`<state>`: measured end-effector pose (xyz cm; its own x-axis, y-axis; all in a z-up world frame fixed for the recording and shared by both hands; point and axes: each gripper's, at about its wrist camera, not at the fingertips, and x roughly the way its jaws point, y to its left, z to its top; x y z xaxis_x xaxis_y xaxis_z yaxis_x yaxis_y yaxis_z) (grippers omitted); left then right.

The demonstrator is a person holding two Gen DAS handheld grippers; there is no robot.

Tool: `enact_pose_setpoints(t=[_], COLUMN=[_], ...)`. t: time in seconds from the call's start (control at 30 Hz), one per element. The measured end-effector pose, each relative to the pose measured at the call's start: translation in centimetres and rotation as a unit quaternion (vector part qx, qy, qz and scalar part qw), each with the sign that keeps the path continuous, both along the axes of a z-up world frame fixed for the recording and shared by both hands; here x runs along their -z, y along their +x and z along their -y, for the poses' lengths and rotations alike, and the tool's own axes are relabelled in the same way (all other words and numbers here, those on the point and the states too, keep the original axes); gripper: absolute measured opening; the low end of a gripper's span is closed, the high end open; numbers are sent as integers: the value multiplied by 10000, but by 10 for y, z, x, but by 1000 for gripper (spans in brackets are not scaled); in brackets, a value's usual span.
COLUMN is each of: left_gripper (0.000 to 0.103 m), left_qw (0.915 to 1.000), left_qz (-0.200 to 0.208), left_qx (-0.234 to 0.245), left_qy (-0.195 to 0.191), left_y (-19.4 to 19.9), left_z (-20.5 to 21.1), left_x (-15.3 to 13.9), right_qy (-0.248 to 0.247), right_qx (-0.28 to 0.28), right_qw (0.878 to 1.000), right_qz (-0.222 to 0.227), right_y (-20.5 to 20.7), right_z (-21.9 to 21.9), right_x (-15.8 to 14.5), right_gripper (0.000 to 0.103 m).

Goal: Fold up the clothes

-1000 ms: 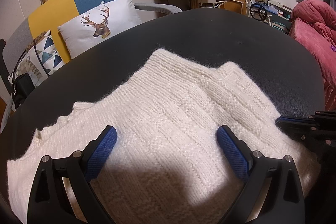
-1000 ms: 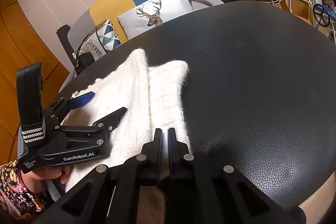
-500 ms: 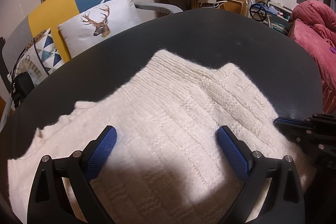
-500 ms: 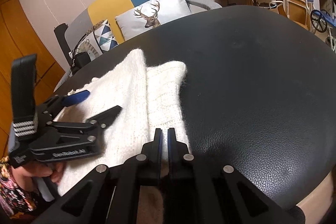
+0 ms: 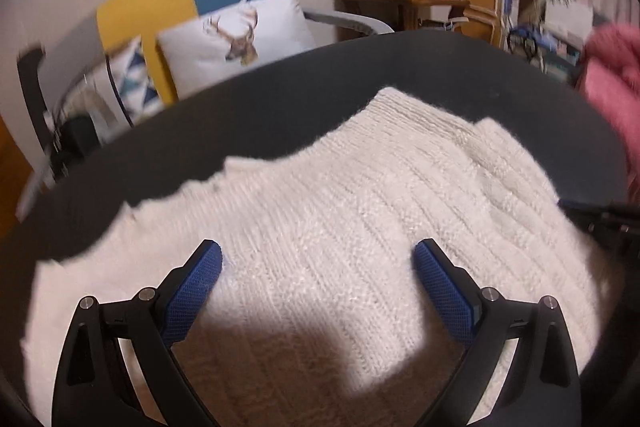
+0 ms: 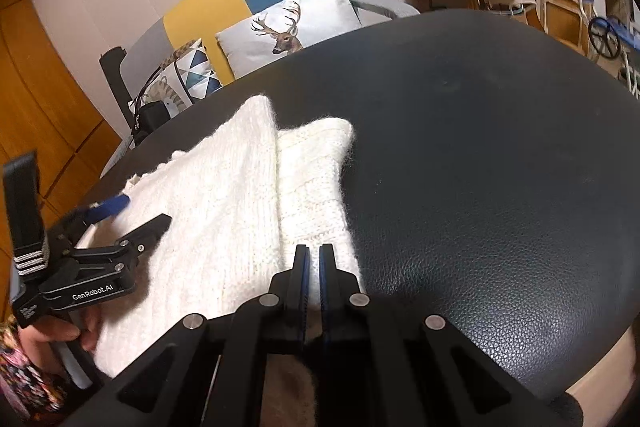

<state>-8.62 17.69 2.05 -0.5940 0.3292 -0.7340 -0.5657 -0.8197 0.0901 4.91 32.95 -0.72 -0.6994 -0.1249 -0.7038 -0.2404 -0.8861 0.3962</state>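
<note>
Sweater (image 5: 360, 227) unmoved; wide left tongs (image 5: 318, 267) have slid sideways, right tongs (image 6: 314, 259) closed.

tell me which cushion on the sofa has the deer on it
The white cushion propped against the sofa's blue and yellow back; the cushion to its left has triangles instead.

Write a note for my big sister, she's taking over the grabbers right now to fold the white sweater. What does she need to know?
Left gripper: open, over the sweater's near part, holding nothing.
Right gripper: shut at the sweater's right edge; it looks pinched on the knit, but I cannot tell for sure.
White sweater: lies on the black table, toward its left side. One layer is already folded over another along the right side.
Done: that first fold, it seems.
Left: probably folding the rest into a neat stack. The near end is hidden under the grippers, so check it first.
</note>
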Motion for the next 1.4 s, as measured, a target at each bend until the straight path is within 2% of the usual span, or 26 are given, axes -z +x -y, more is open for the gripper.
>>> enact_pose_setpoints(t=[0.07, 0.1, 0.2, 0.3, 0.4, 0.47, 0.53, 0.7, 0.93, 1.0, 1.07, 1.13, 1.17, 1.23, 1.4], left_gripper=[102, 102, 102, 102, 102, 102, 102, 102, 102, 102, 102, 102, 102, 102, 102], left_qw=[9997, 9996, 9997, 9996, 9995, 9995, 9994, 9992, 9992, 9991, 9991, 9990, 9990, 9989, 9986], left_qz=[160, 186, 104, 102, 115, 119, 131, 156, 164, 167, 172, 176, 178, 181, 206], left_qx=[-16, -13, -20, -21, -16, -13, -11, -3, -1, -3, -2, -4, -5, -4, -1], left_qy=[171, 215, 213, 259, 296, 307, 319, 359, 377, 384, 398, 411, 418, 431, 483], left_y=[-4, -5, -2, -2, 0, 0, 0, -3, -3, -4, -4, -4, -4, -5, -5], left_z=[4, 5, 4, 5, 5, 5, 5, 6, 5, 5, 6, 6, 6, 7, 9], left_x=[1, 2, 2, 2, 3, 3, 3, 2, 1, 0, 0, 0, 0, 0, 1], right_qy=[-112, -79, 60, 326, 251, 379, 708, 773, 795, 724, 391, 39, 9, 243, 955], right_qx=[80, 69, -432, -939, -1094, -1159, -1138, -725, -578, -625, -693, -713, -836, -1222, -2020], right_qw=[9998, 9991, 9955, 9930, 9924, 9919, 9908, 9943, 9950, 9953, 9967, 9968, 9952, 9906, 9747], right_qz=[-137, -410, -843, -636, -507, -353, -182, -83, -157, -160, -136, -354, -500, -558, -58], right_y=[0, 2, -11, -40, -68, -82, -93, -97, -98, -98, -97, -94, -95, -104, -140], right_z=[-2, 1, 20, 47, 59, 63, 65, 48, 41, 41, 37, 35, 38, 53, 88], right_x=[-11, -23, -49, -49, -35, -25, -16, -12, -10, -11, -17, -31, -39, -50, -37], right_gripper=[7, 9, 10, 10, 10, 10, 7, 1, 0, 0, 3, 8, 9, 9, 9])
